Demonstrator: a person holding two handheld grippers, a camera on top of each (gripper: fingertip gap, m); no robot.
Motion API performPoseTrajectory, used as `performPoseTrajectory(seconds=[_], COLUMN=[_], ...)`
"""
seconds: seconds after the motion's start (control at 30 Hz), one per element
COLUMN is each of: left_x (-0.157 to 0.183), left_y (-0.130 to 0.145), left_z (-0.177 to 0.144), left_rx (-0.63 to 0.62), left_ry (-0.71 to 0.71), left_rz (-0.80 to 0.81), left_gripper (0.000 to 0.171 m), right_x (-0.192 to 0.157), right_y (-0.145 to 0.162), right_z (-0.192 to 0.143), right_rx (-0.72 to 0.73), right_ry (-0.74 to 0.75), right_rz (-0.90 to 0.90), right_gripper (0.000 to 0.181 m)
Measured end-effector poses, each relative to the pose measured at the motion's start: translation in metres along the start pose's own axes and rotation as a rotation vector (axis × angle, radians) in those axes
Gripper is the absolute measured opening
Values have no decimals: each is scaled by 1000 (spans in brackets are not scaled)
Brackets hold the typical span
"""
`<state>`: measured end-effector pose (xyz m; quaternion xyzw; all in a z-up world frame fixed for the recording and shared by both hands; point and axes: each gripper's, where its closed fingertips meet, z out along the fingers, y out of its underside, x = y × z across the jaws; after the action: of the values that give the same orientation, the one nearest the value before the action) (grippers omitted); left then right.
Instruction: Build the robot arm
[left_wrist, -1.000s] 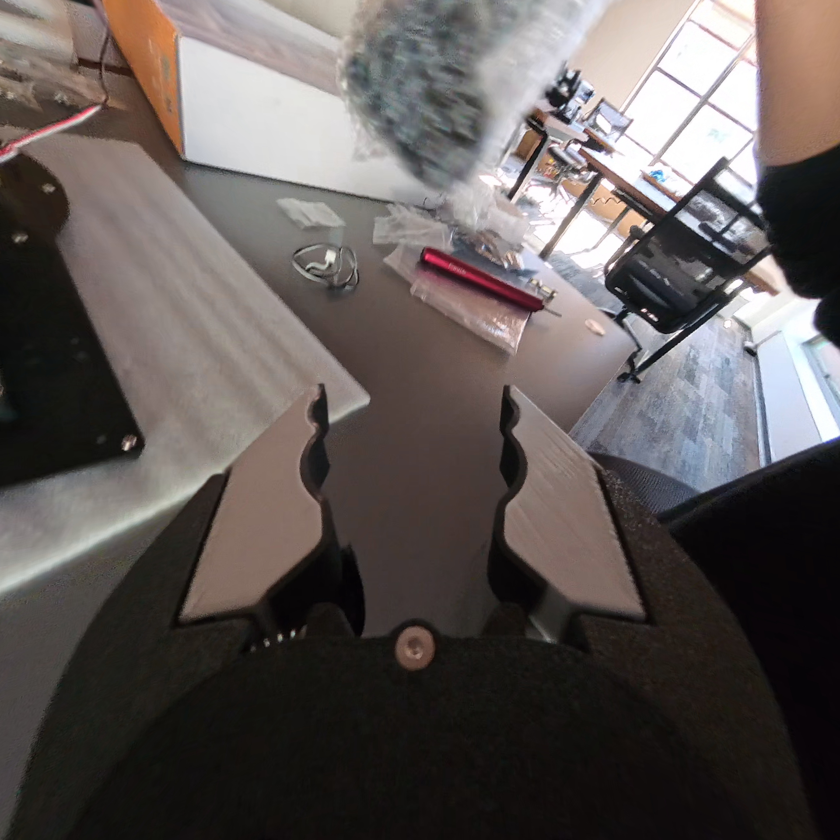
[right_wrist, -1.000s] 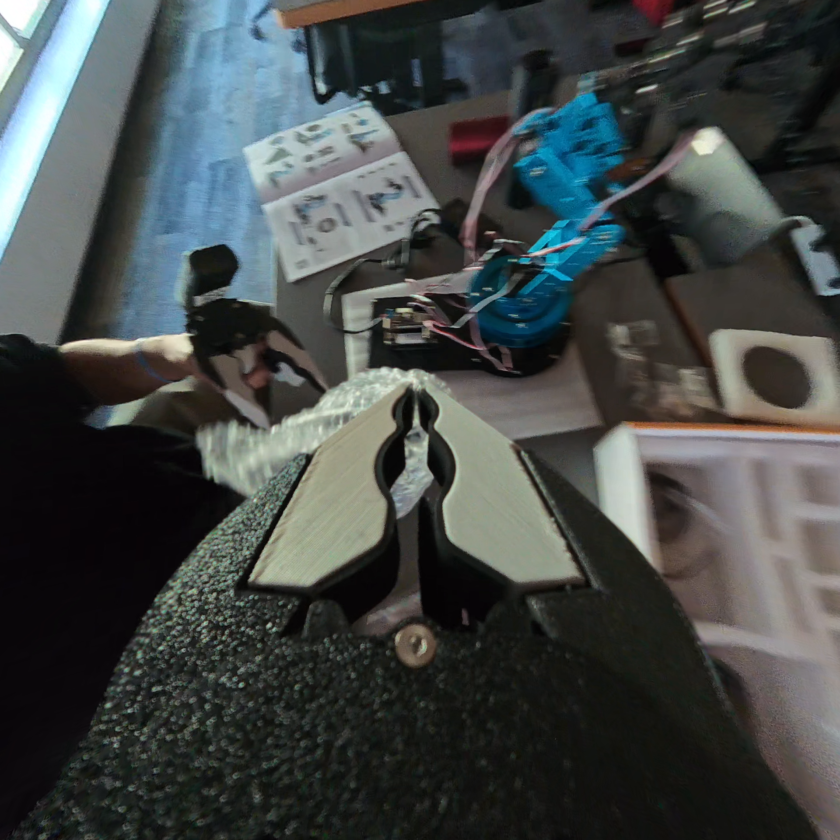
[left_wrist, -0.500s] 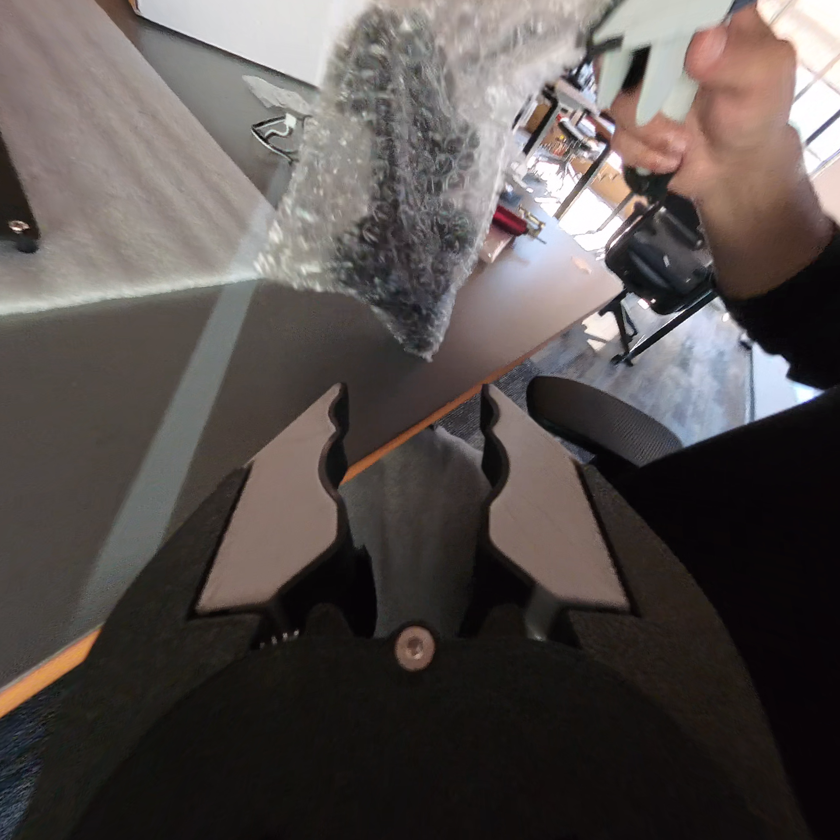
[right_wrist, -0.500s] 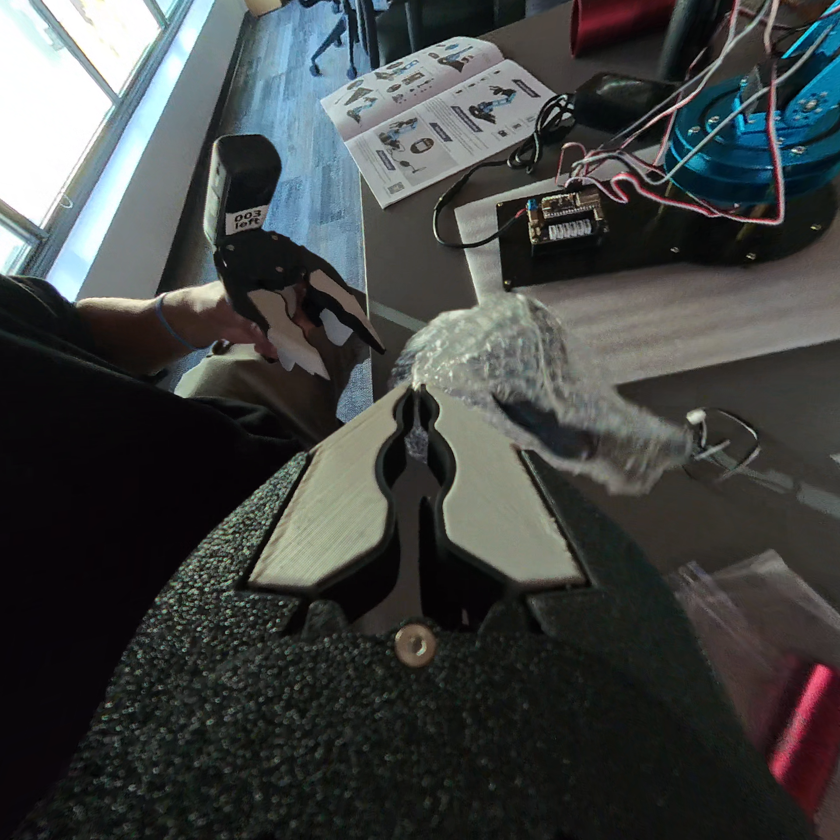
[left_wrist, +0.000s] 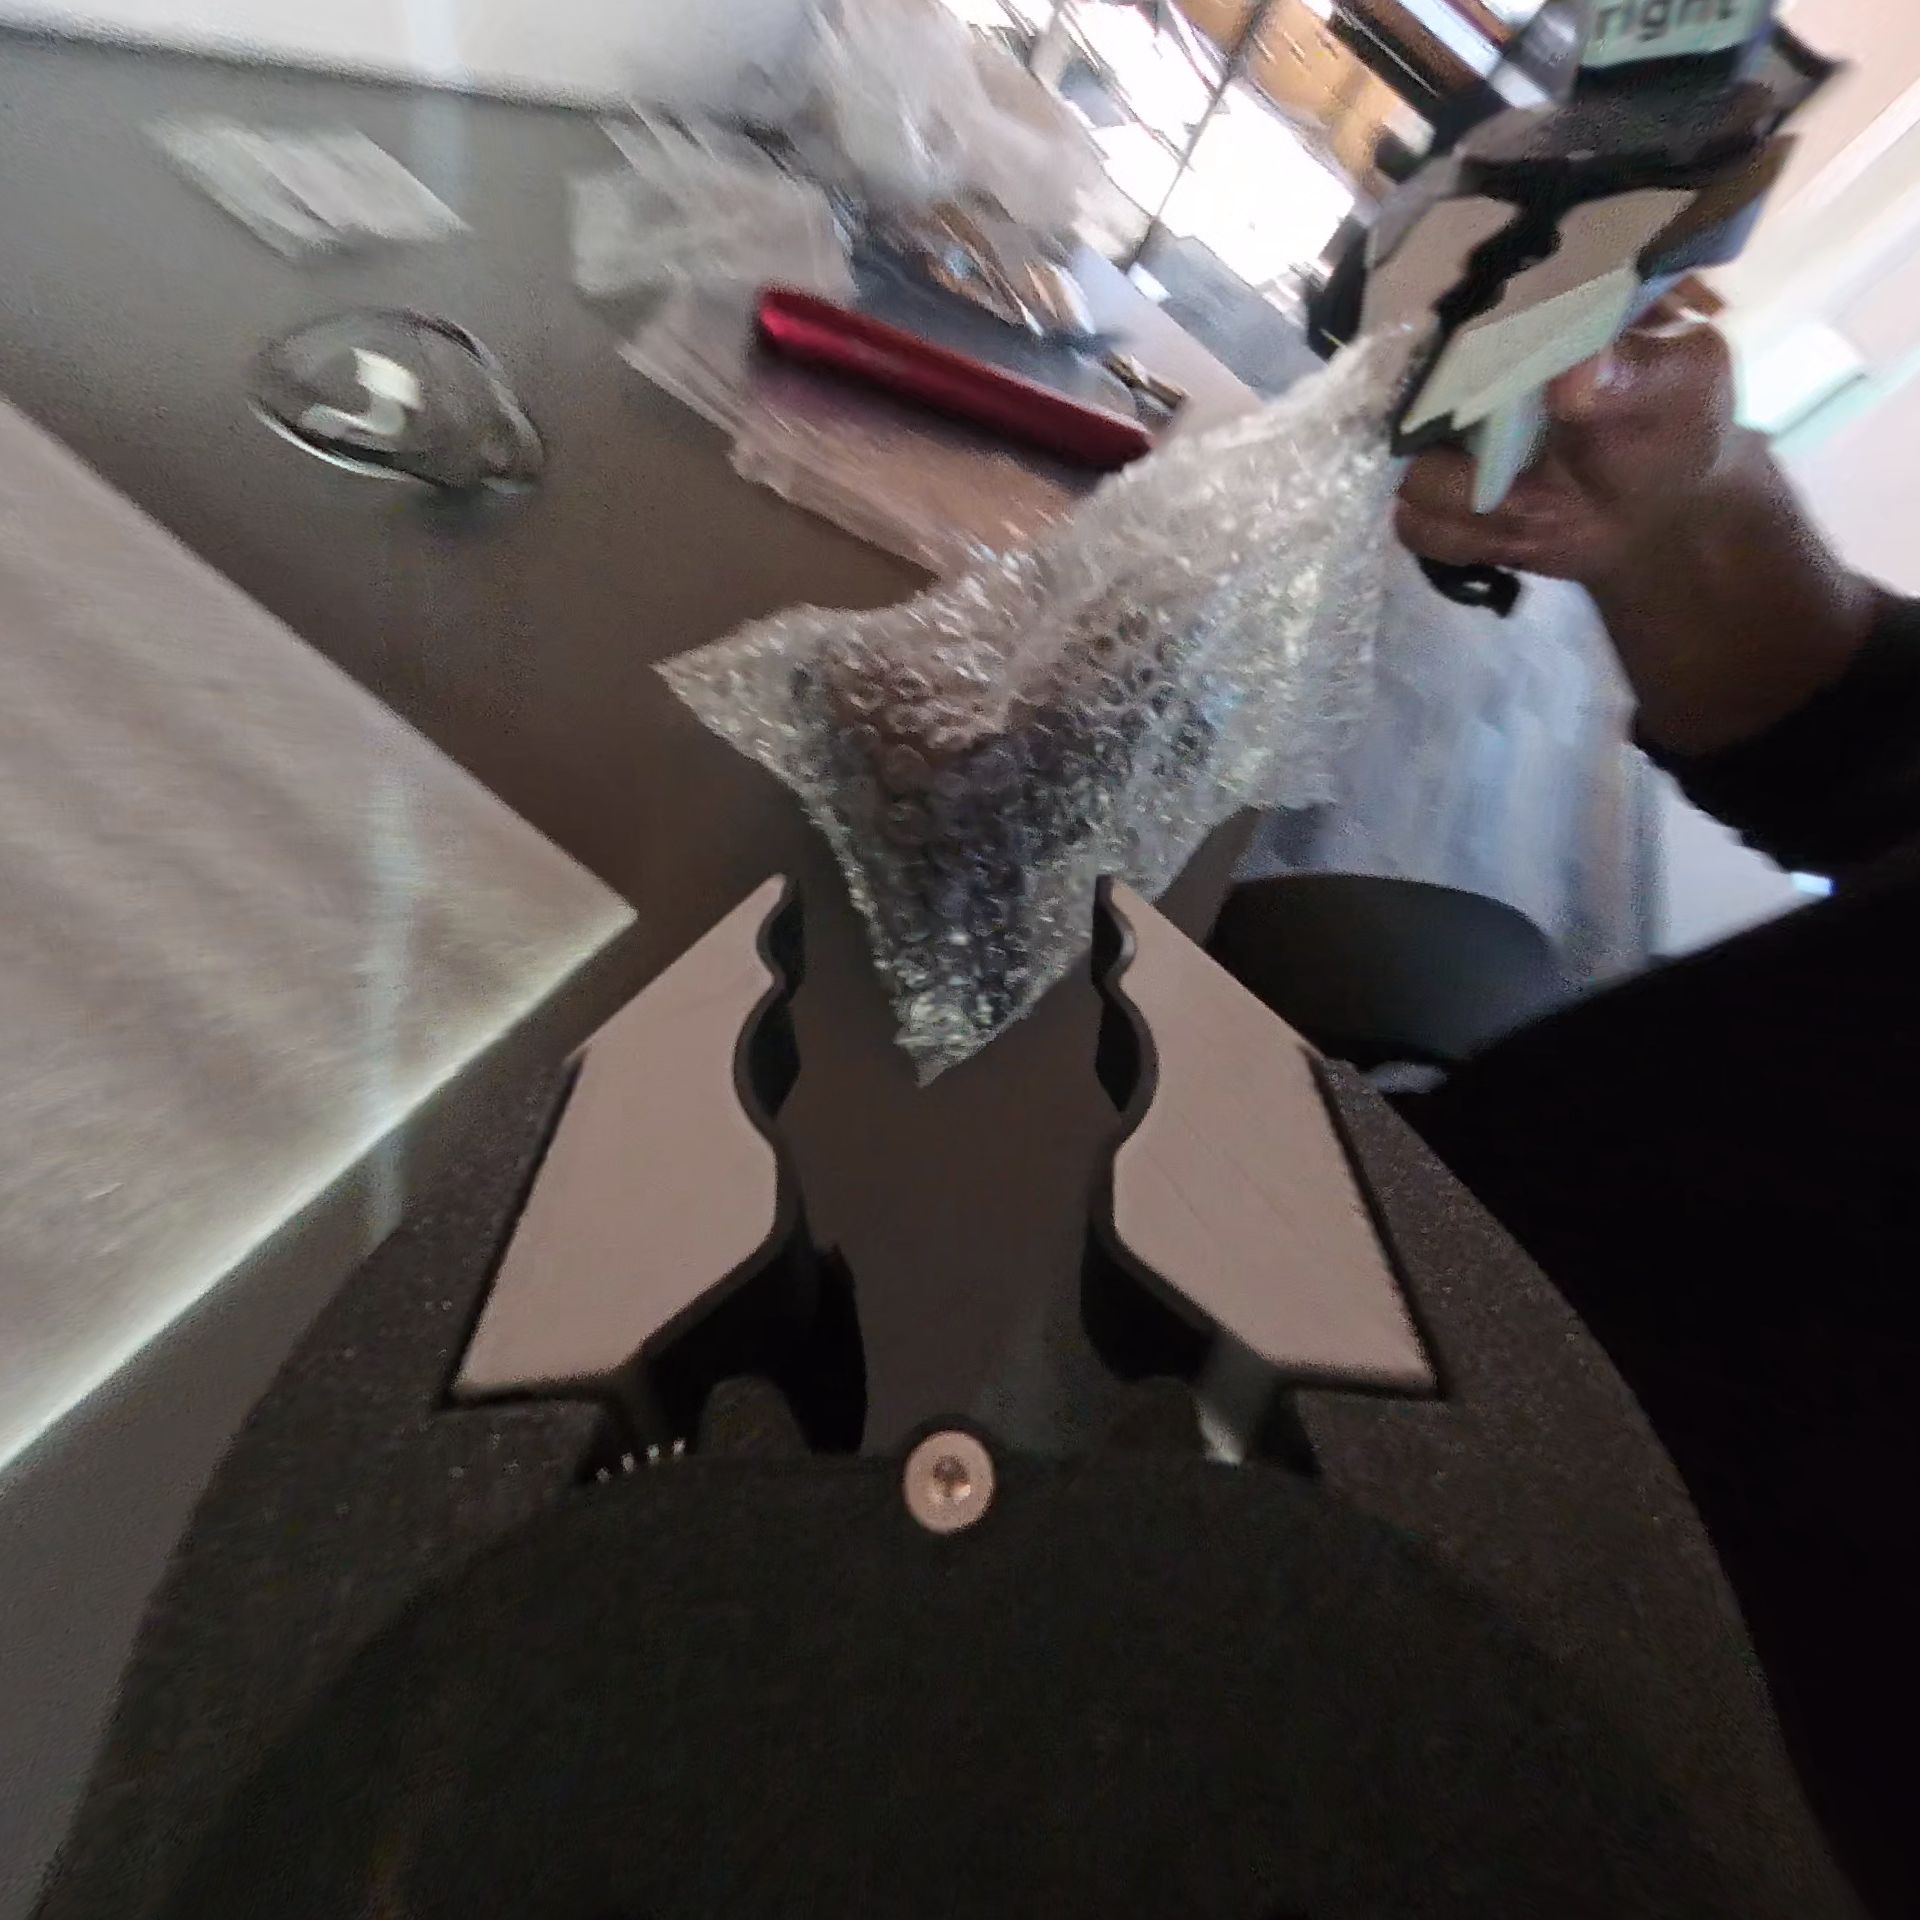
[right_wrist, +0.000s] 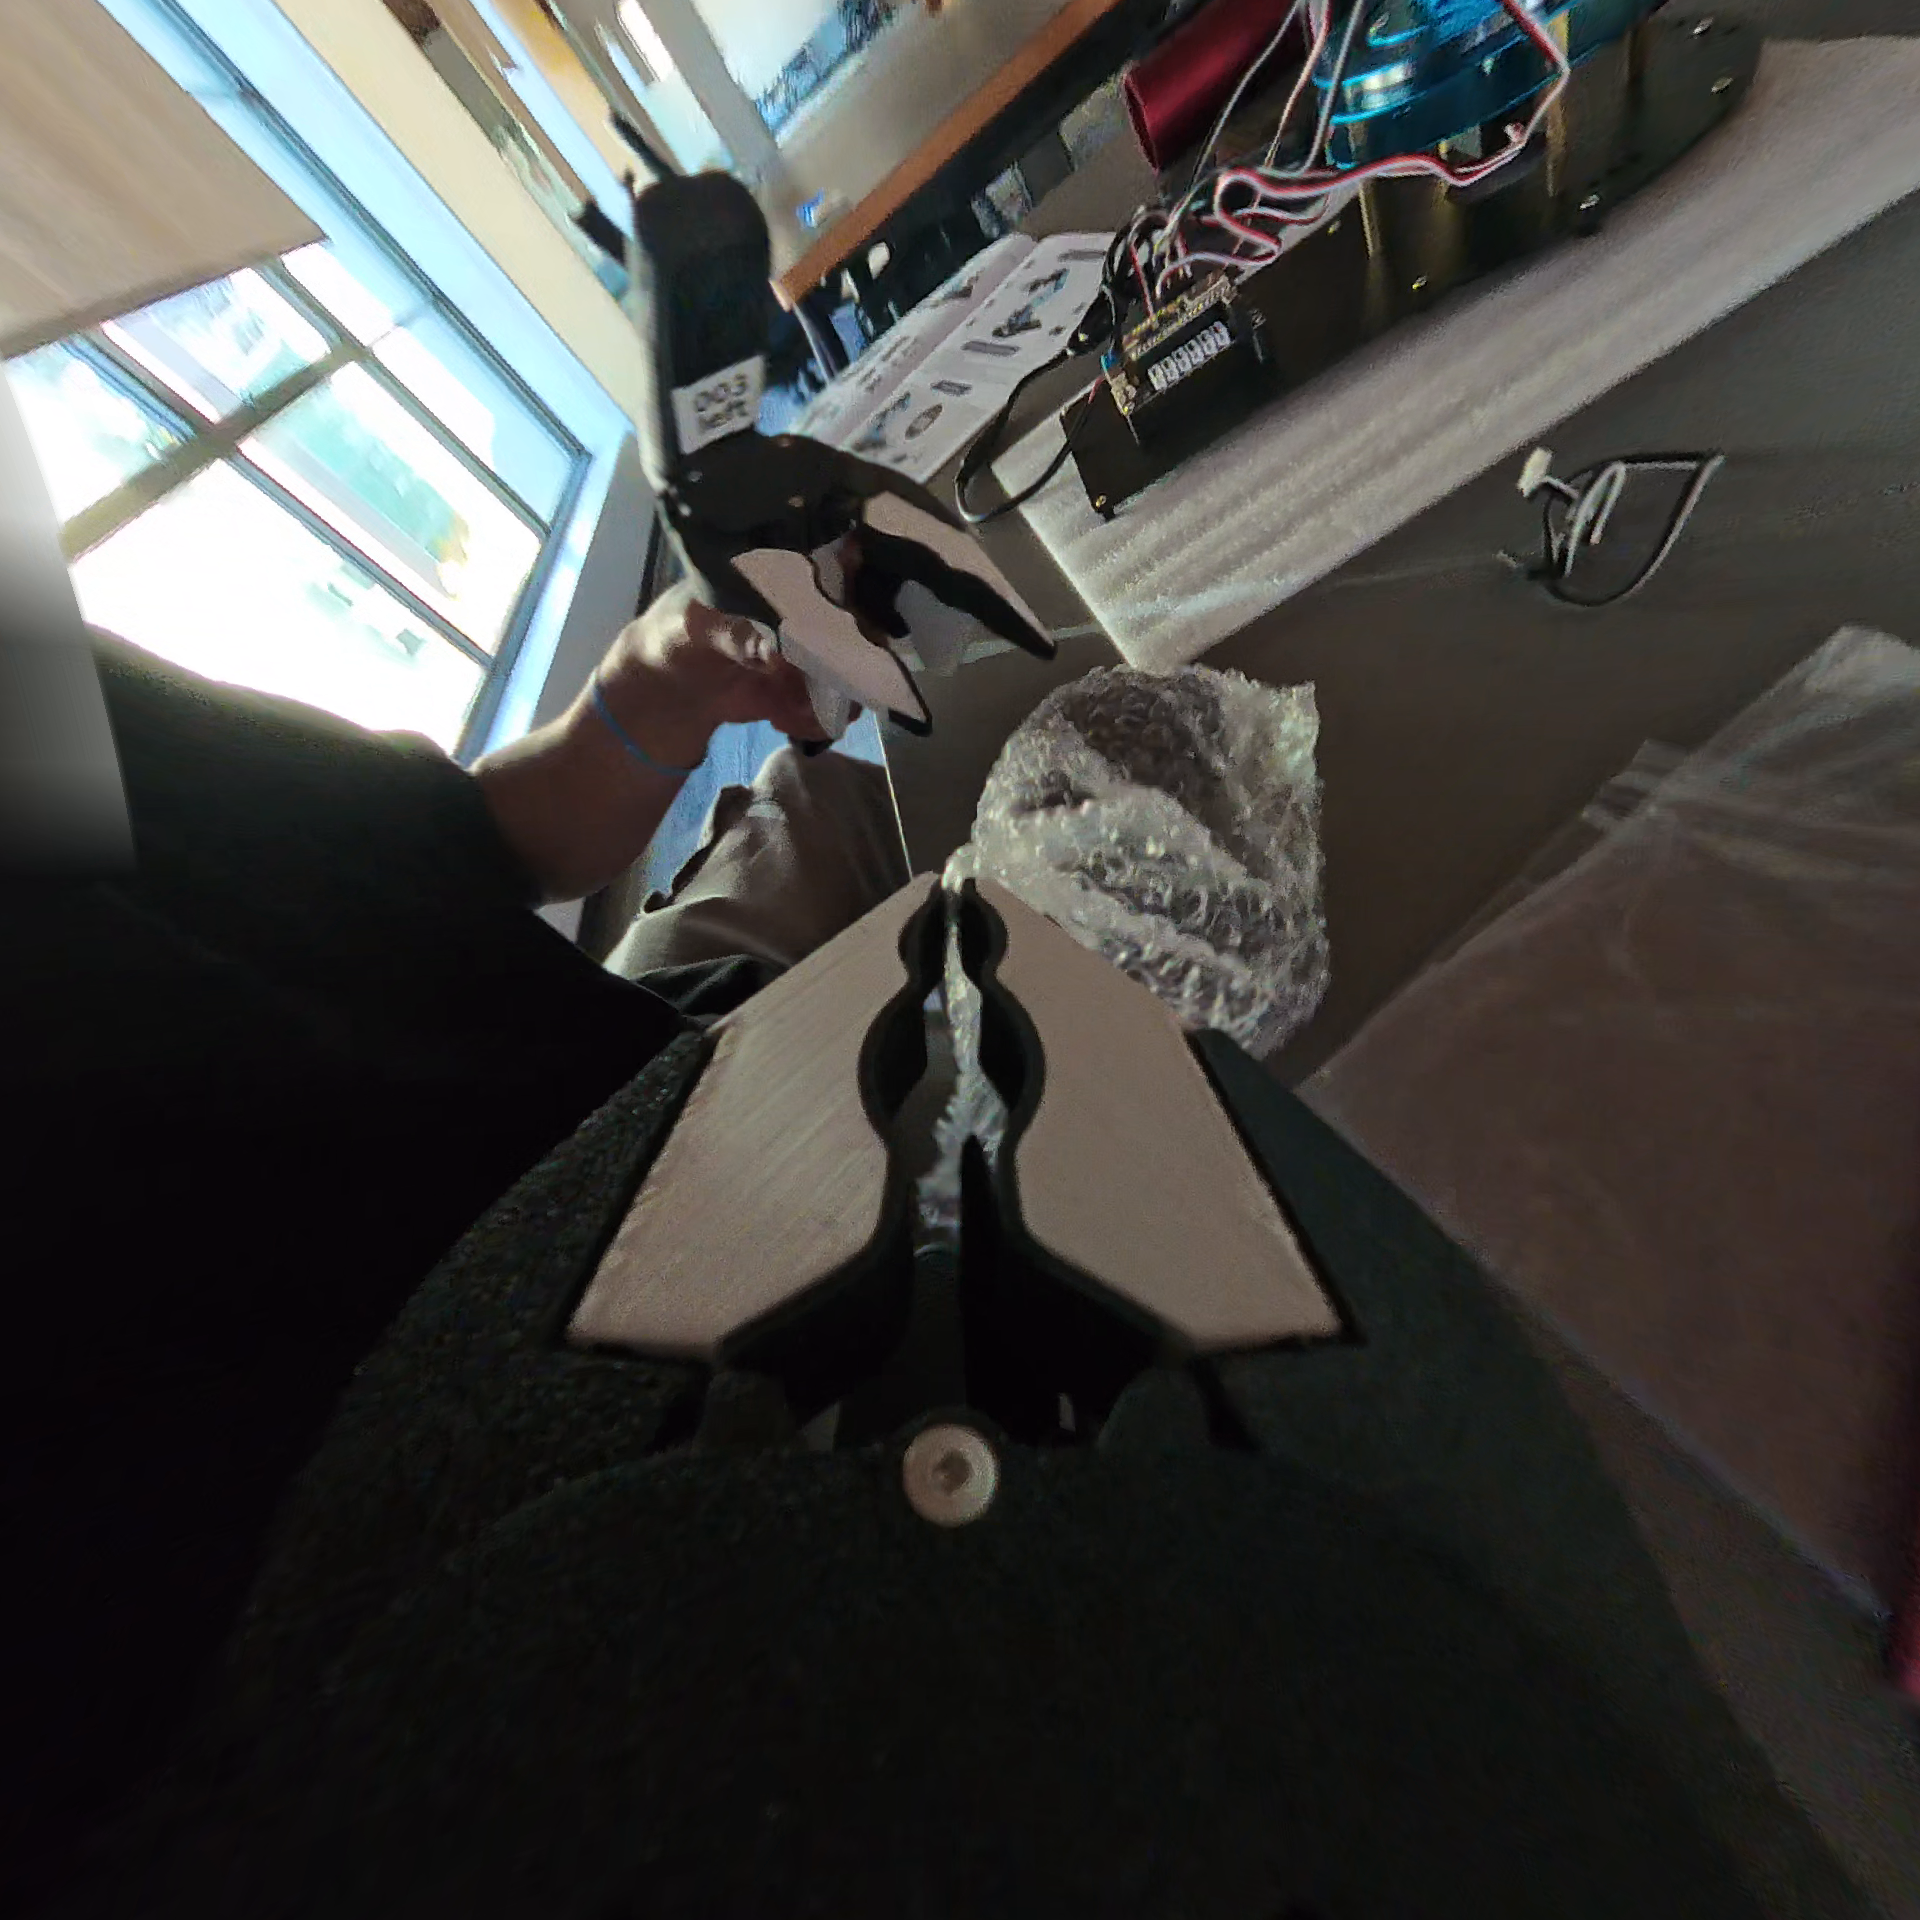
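A bubble-wrap bag (left_wrist: 997, 769) with a dark part inside hangs in the air above the dark table (left_wrist: 623, 582). My right gripper (right_wrist: 951, 883) is shut on one twisted end of the bag (right_wrist: 1164, 831). It also shows at the upper right of the left wrist view (left_wrist: 1455, 312), held by a hand. My left gripper (left_wrist: 943, 904) is open, and the bag's lower corner hangs between its fingertips without being pinched. In the right wrist view the left gripper (right_wrist: 982, 686) is open just left of the bag.
A red tool in a clear bag (left_wrist: 935, 364) and a coiled cable (left_wrist: 395, 405) lie on the table. A white foam sheet (left_wrist: 208, 831) carries a black board with wires (right_wrist: 1184, 364) and a blue robot base (right_wrist: 1455, 94). A booklet (right_wrist: 966, 322) lies beyond. A clear plastic bag (right_wrist: 1662, 935) is at the right. Tip to tip, the grippers are about 15 cm apart.
The right gripper has brought the bag lower and nearer, so its corner now hangs between the left fingertips. The left gripper has swung back over the table and stays open.
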<state>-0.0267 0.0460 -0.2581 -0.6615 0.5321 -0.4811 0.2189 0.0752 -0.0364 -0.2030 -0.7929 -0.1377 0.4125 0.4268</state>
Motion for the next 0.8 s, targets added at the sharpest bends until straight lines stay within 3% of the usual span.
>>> performPoseTrajectory(seconds=[0.03, 0.13, 0.3, 0.37, 0.47, 0.7, 0.8], left_x=[4, 3, -3, -1, 1, 35, 49], left_y=[3, 11, 12, 12, 13, 9, 12], left_z=[5, 19, 27, 27, 26, 25, 28], left_rx=[-49, -153, -211, -210, -212, -183, -183], left_ry=[69, 159, 216, 236, 240, 332, 351], left_rz=[-27, -41, -33, -22, -26, -21, -19], left_gripper=[55, 47, 21, 0, 0, 0, 0], right_x=[-1, 6, 25, 37, 47, 51, 56], right_y=[6, 30, 72, 80, 67, 69, 78], right_z=[-5, -21, -29, -23, -16, 11, 21], right_rx=[15, 11, -61, -81, -60, -149, -192], right_ry=[-5, 35, 100, 139, 217, 225, 335], right_rz=[8, -15, -42, -42, -75, -21, -43], right_gripper=[2, 30, 30, 25, 17, 56, 51])
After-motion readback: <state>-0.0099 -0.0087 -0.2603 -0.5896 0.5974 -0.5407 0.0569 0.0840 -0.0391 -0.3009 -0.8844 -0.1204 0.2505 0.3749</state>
